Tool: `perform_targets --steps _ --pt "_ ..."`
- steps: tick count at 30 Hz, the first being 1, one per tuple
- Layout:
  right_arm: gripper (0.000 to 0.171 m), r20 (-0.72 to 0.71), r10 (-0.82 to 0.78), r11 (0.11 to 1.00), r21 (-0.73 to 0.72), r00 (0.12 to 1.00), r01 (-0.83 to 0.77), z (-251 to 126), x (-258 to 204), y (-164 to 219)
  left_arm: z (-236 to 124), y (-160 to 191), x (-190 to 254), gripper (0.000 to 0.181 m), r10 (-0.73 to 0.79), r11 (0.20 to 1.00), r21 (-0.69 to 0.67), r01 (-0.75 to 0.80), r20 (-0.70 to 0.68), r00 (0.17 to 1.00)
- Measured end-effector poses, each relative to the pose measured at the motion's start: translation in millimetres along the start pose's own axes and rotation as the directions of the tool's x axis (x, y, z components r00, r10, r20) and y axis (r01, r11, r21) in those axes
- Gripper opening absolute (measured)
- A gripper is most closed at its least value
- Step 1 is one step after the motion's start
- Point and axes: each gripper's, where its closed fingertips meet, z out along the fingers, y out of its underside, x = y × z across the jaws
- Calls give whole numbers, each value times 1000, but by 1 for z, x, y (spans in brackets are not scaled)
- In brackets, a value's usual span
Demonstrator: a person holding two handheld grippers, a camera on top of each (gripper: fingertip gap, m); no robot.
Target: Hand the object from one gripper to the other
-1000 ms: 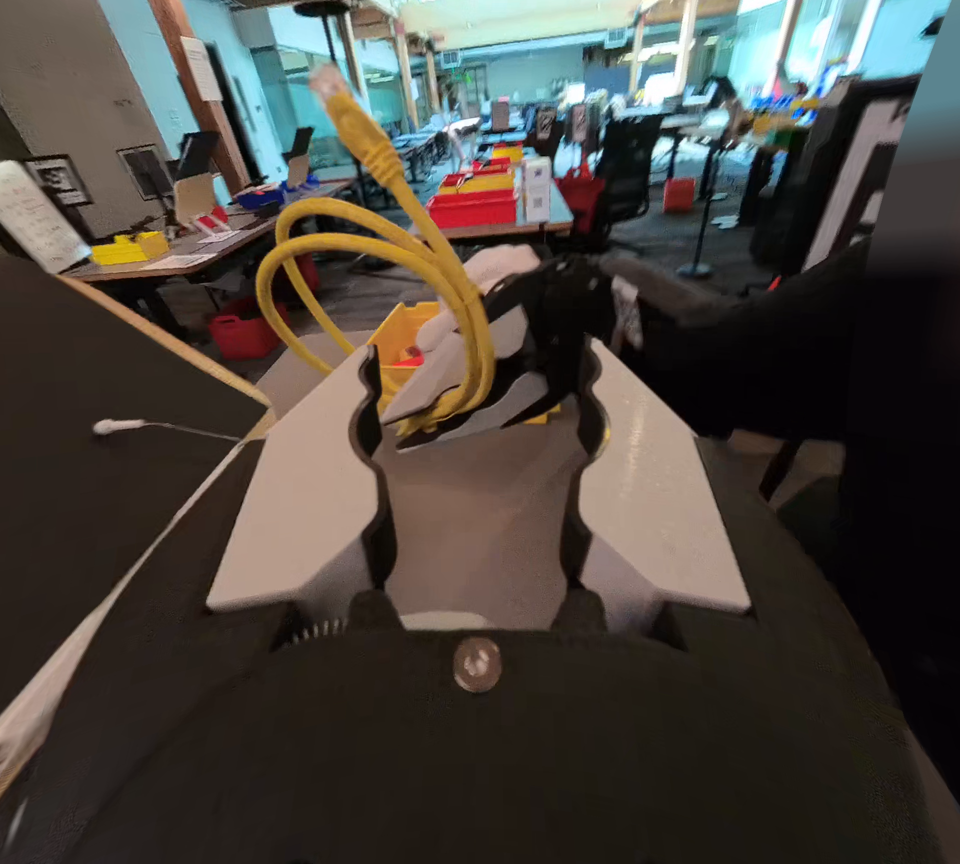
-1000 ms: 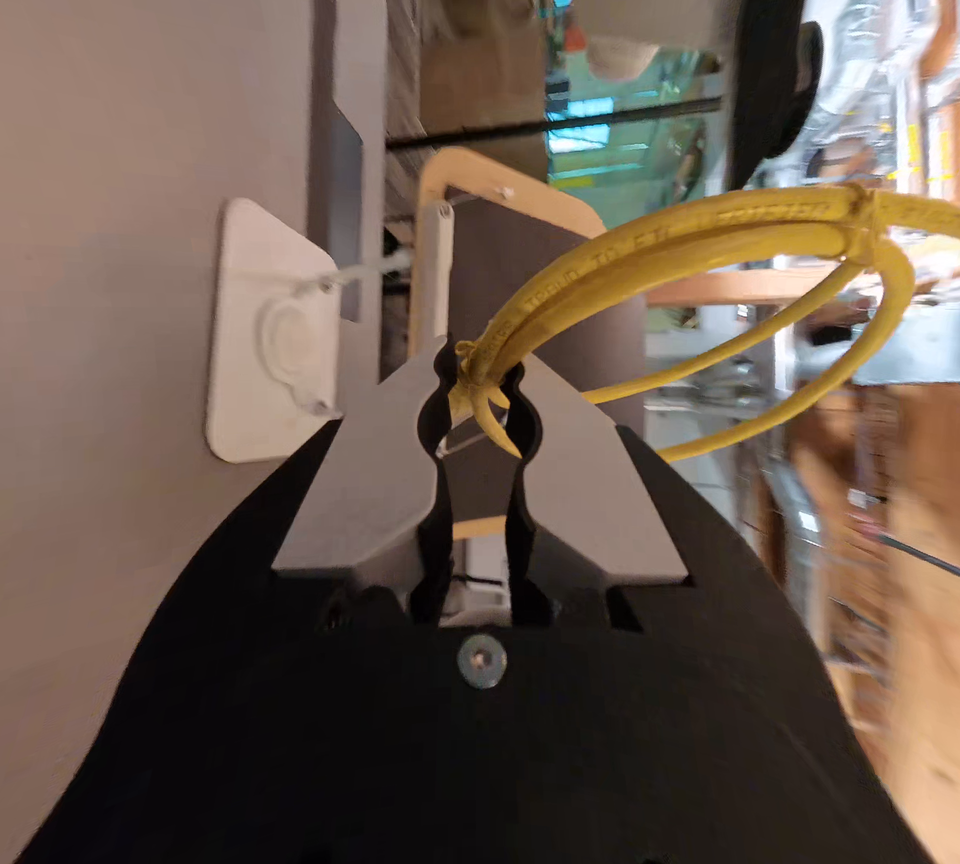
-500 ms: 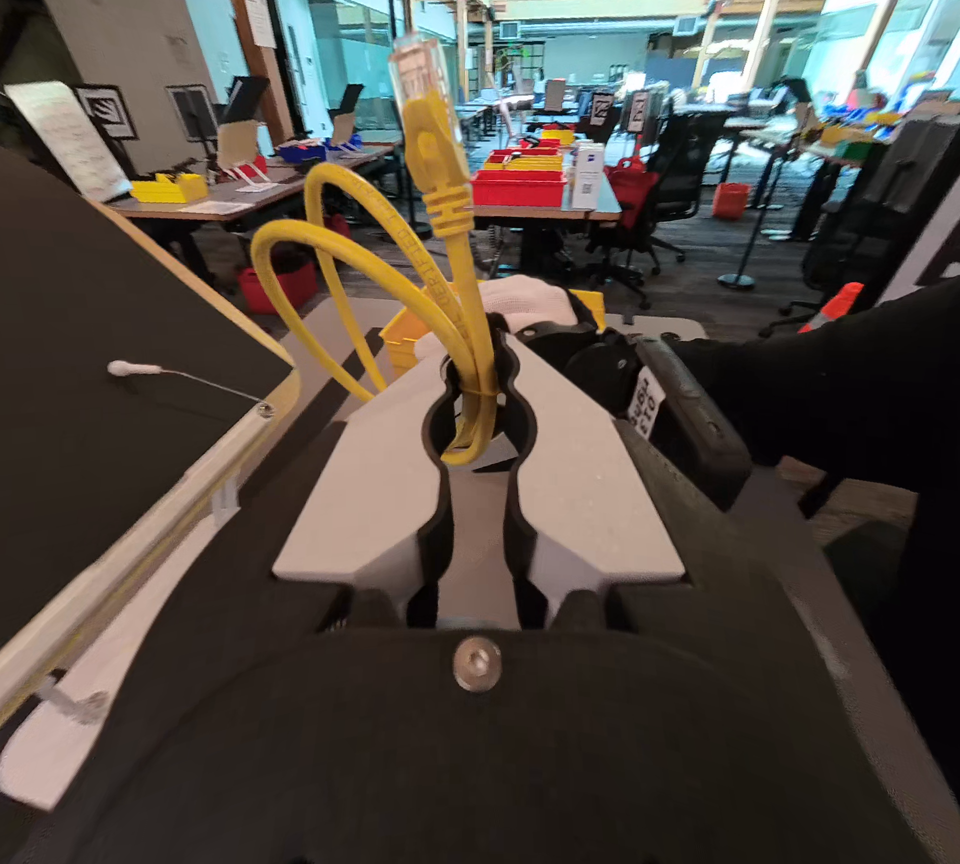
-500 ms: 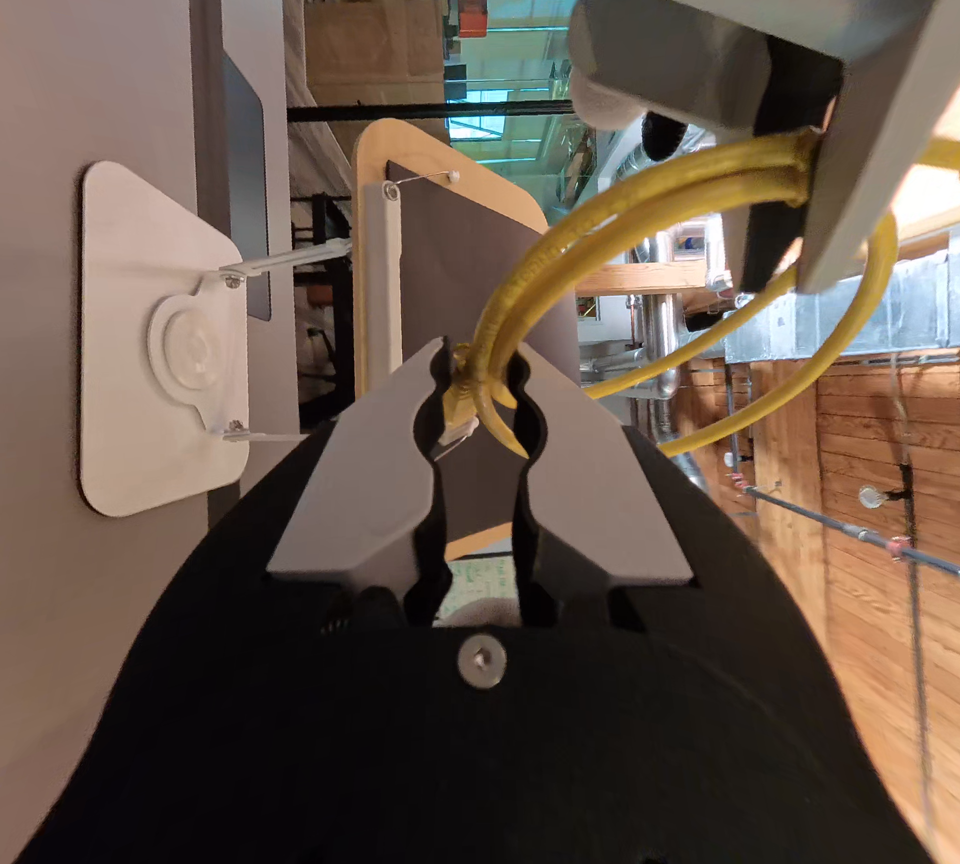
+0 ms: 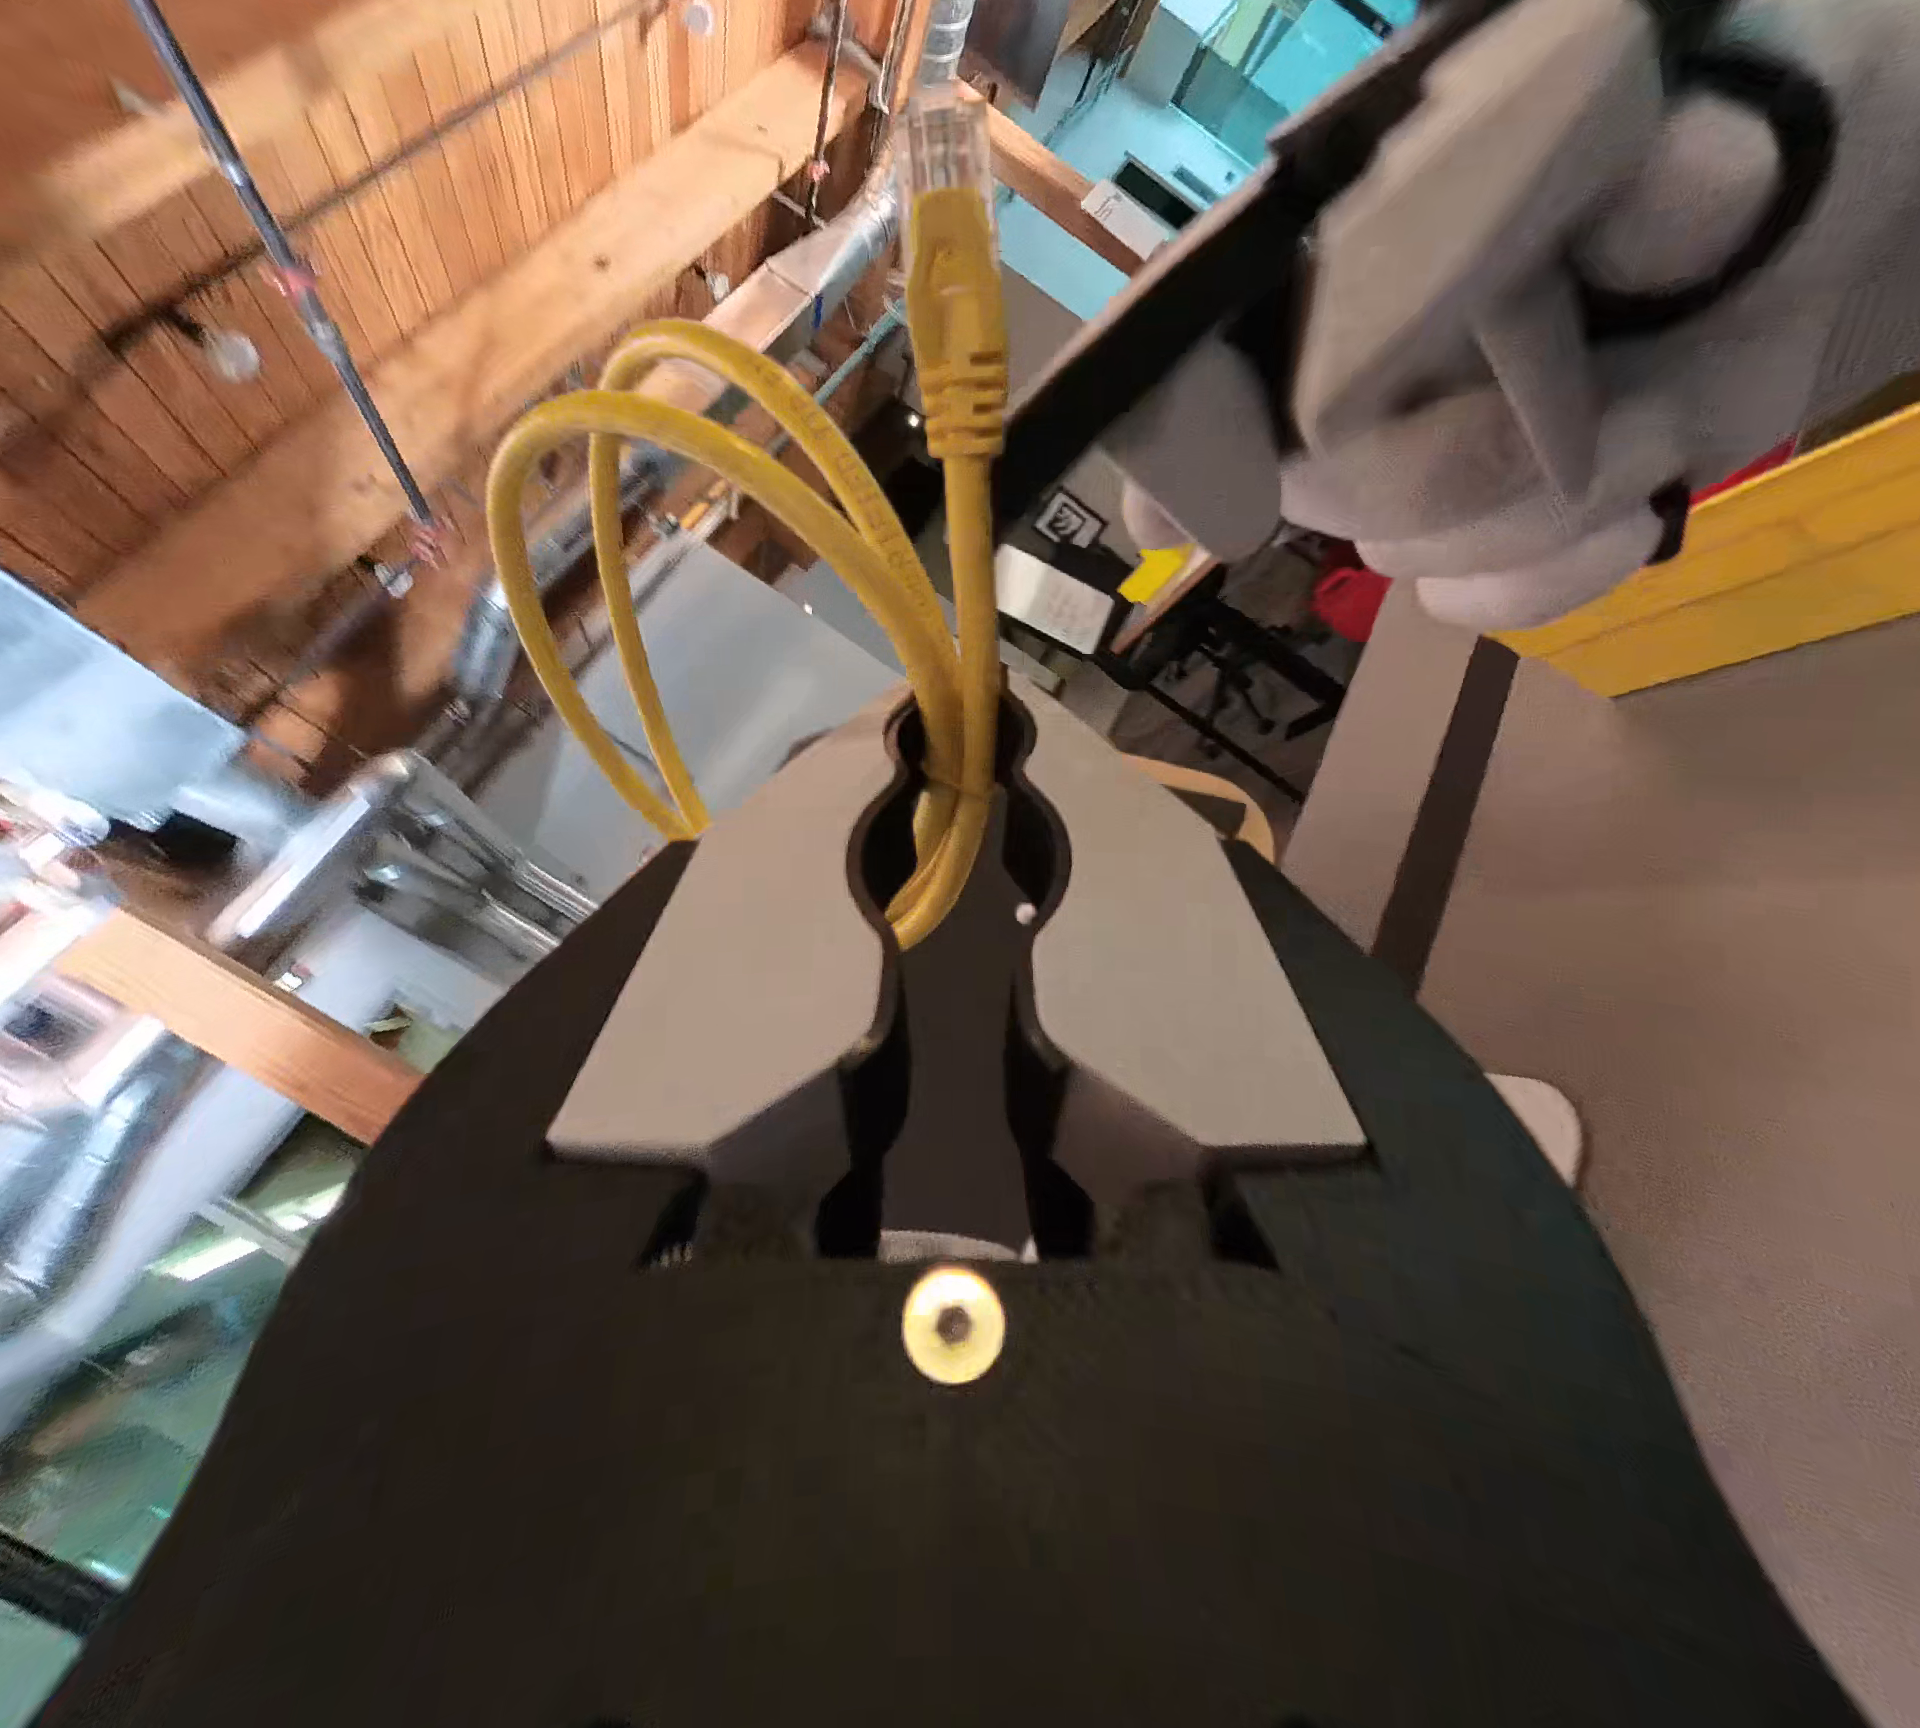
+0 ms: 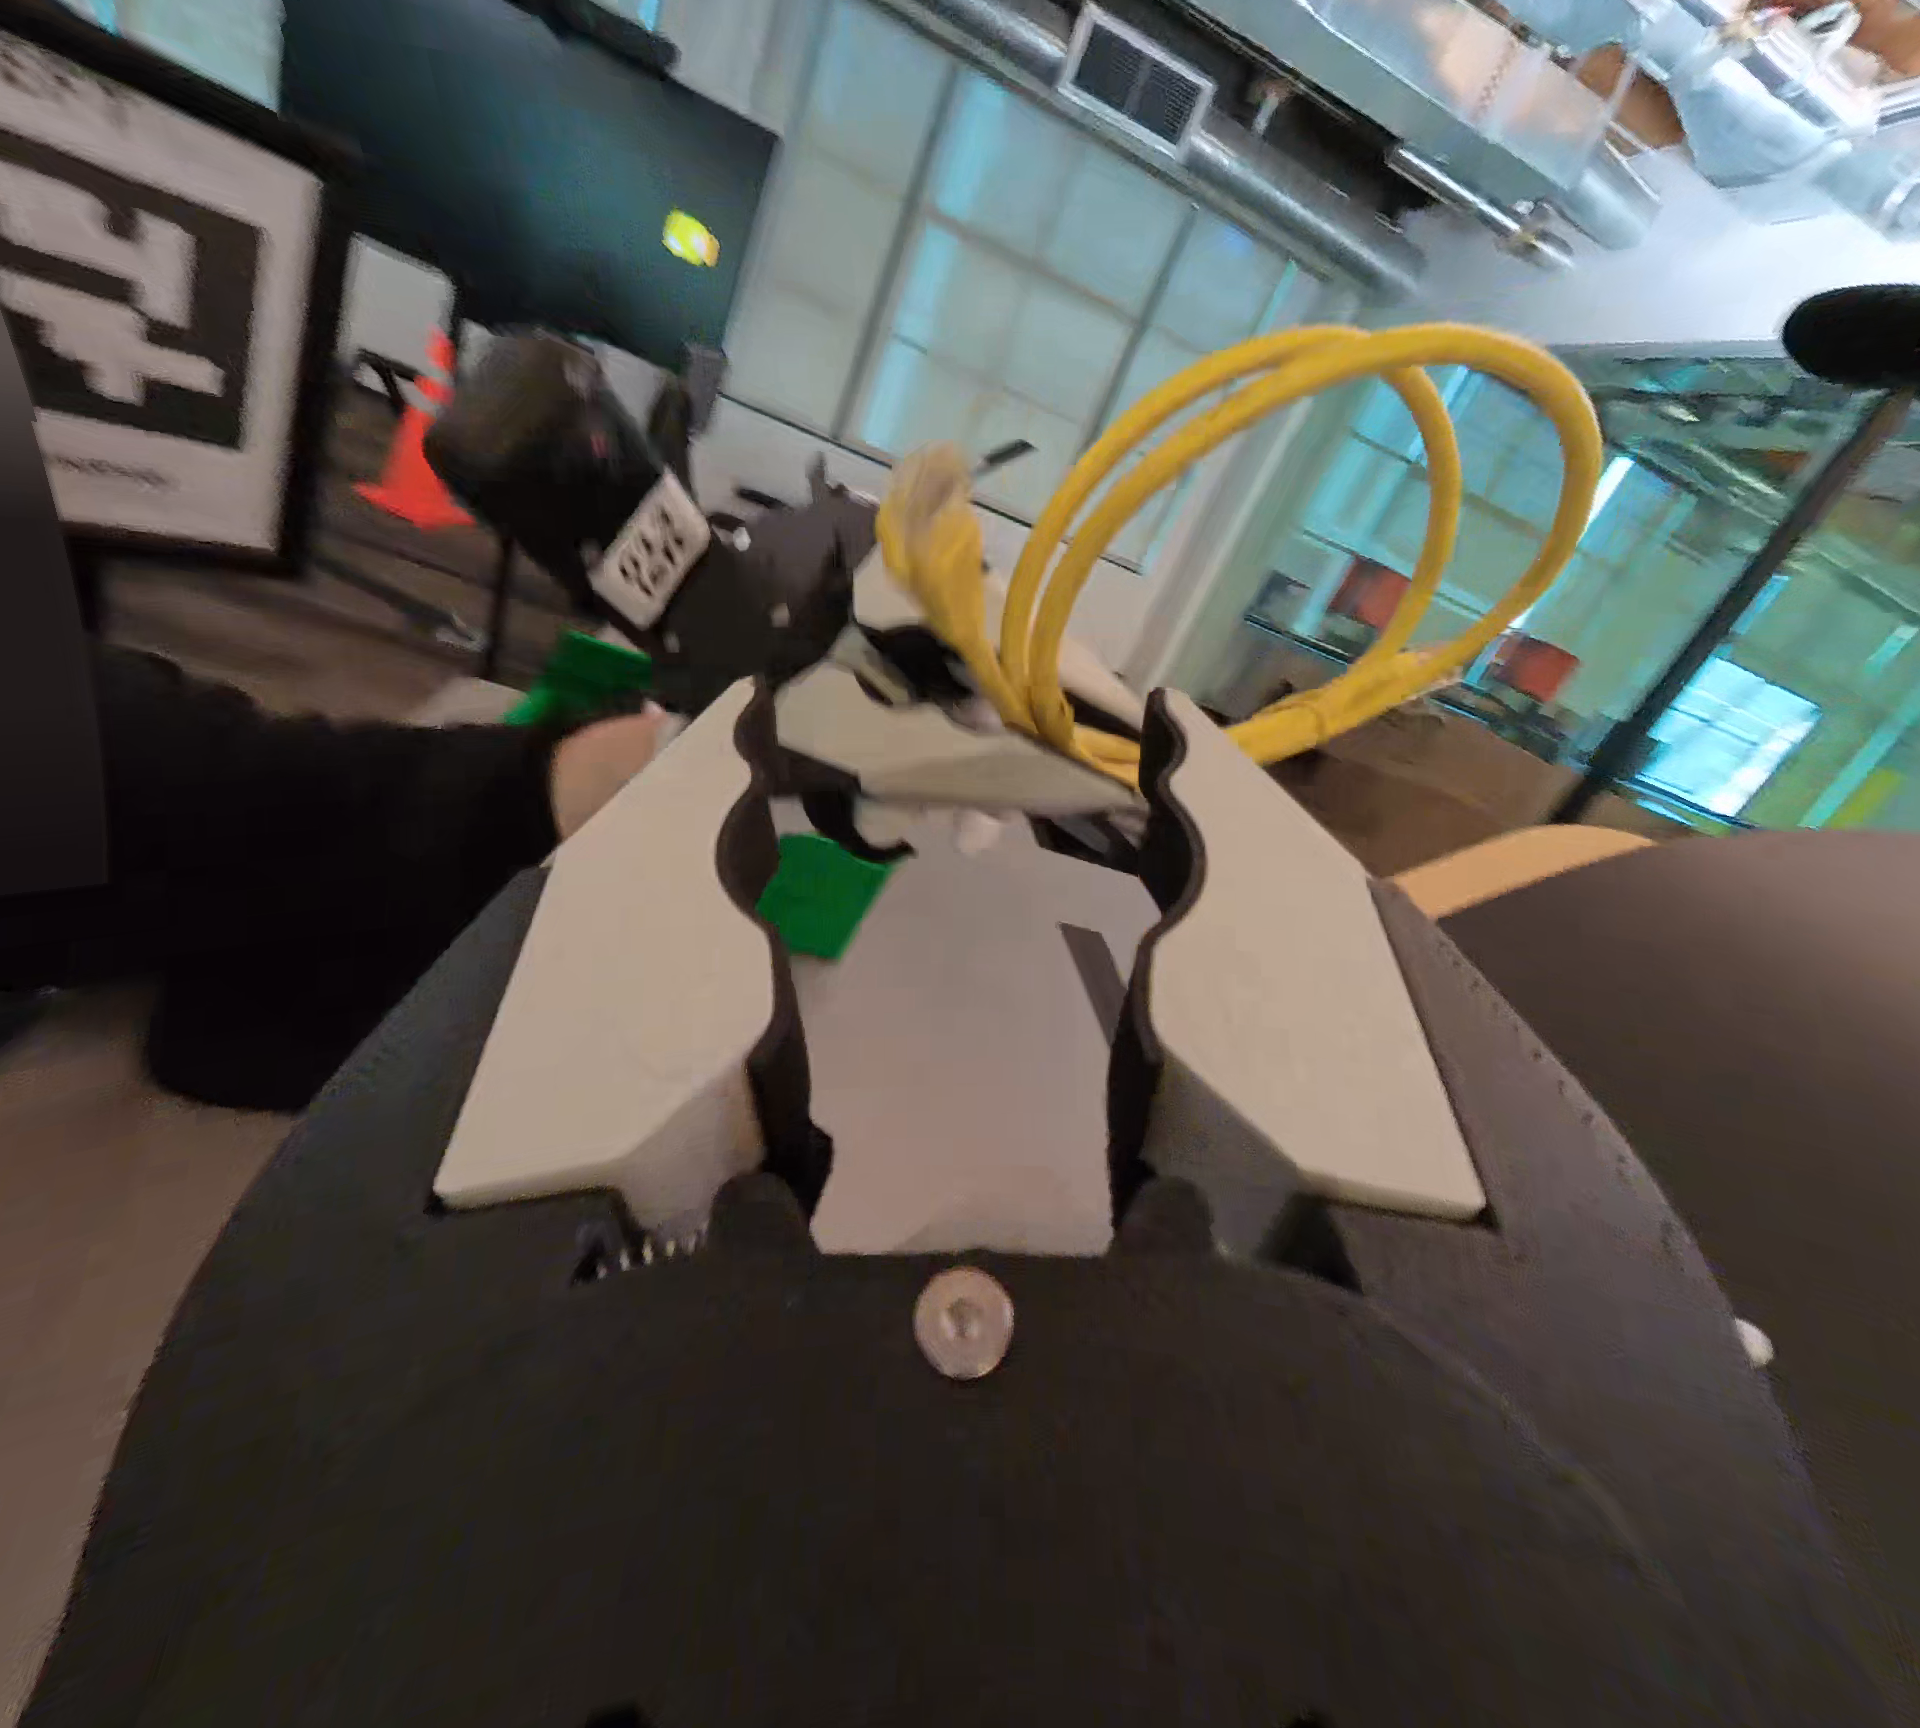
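My left gripper (image 5: 961, 743) has its fingers (image 5: 790, 940) clenched on the yellow cable (image 5: 966, 639), held in mid-air. My right gripper (image 6: 961, 743) stands released beside it. I'd draw the right away slowly, clear of the loops.

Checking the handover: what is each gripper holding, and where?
The left gripper holds the yellow network cable at its bundled base, loops and plug beyond its jaws. The right gripper is open, holding nothing.

bright daylight via windows (image 6: 1039, 276) | backgrounds motion-blurred | wide-angle edges bowed
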Motion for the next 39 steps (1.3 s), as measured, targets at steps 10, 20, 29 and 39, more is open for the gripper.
perform_targets --steps 10,20,29,39 --pt "23 113 -21 999 44 993 16 -3 -21 -7 9 -5 51 9 159 986 68 -152 -116 980" --pt "9 7 -174 984 -25 985 174 -5 -10 -3 1 2 40 33 88 996 40 -83 -164 982" --pt "9 362 -365 884 -154 858 441 -7 -85 23 -48 3 7 49 -427 880 -14 475 -461 778" --pt "9 930 -48 995 12 365 101 -91 -210 -15 -110 -42 61 57 -396 646 -155 748 -905 154"
